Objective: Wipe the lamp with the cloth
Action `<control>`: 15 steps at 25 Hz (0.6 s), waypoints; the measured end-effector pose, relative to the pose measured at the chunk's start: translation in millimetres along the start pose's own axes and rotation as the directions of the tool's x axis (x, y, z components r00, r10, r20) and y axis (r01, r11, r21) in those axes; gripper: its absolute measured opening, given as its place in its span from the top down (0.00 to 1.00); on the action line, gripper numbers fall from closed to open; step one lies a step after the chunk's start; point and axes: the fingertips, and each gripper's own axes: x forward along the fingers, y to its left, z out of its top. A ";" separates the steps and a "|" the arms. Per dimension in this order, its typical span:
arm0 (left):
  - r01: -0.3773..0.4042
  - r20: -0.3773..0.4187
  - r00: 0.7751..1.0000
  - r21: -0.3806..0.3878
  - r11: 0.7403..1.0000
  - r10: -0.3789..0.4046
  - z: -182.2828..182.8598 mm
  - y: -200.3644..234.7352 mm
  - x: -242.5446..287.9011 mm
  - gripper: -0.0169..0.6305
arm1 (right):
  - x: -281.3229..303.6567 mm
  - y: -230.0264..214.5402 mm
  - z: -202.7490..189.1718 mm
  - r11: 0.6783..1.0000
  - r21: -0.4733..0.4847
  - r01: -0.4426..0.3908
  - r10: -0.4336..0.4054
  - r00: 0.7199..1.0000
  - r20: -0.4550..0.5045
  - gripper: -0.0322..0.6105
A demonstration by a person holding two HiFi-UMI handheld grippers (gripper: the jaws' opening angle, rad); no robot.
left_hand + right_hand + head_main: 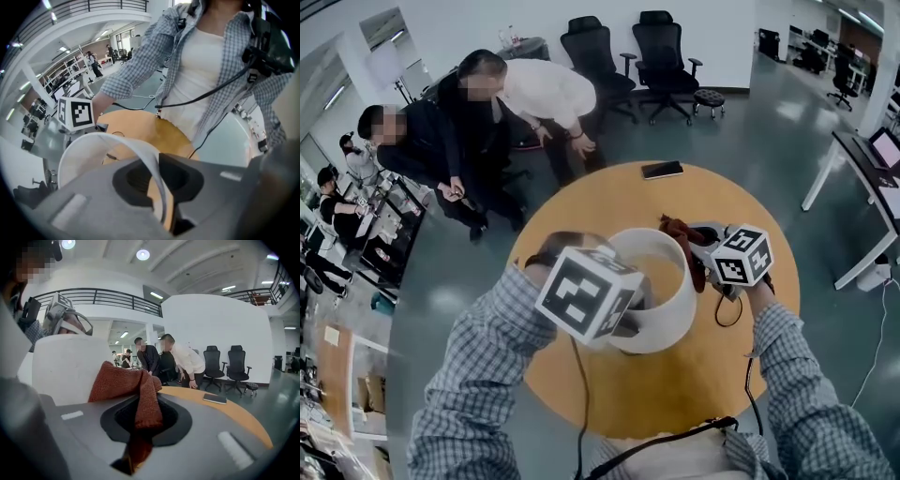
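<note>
Steady lamp at centre frame with left gripper clenched on its rim, then press cloth, grasped in right gripper fingers, flat against its wall and sweep round.

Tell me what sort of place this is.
Most likely a large open-plan office or lab. Black swivel chairs stand by the far wall, a work desk sits off to the right, and a railed mezzanine runs overhead.
</note>
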 end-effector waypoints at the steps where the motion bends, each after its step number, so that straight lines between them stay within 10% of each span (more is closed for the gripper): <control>1: -0.002 0.001 1.000 0.001 1.000 0.002 -0.2 -0.1 0.1 0.91 | -2.1 1.2 10.1 1.000 -0.011 -0.009 0.010 0.999 0.030 0.89; 6: -0.011 0.002 1.000 0.006 1.000 0.011 0.4 -0.9 1.9 0.91 | -3.1 12.5 81.4 0.997 -0.051 -0.059 0.068 0.975 0.212 0.89; 15: -0.027 0.000 1.000 0.010 1.000 0.027 0.8 1.3 2.4 0.91 | 20.0 6.4 18.3 0.999 -0.004 -0.035 0.035 0.999 0.031 0.89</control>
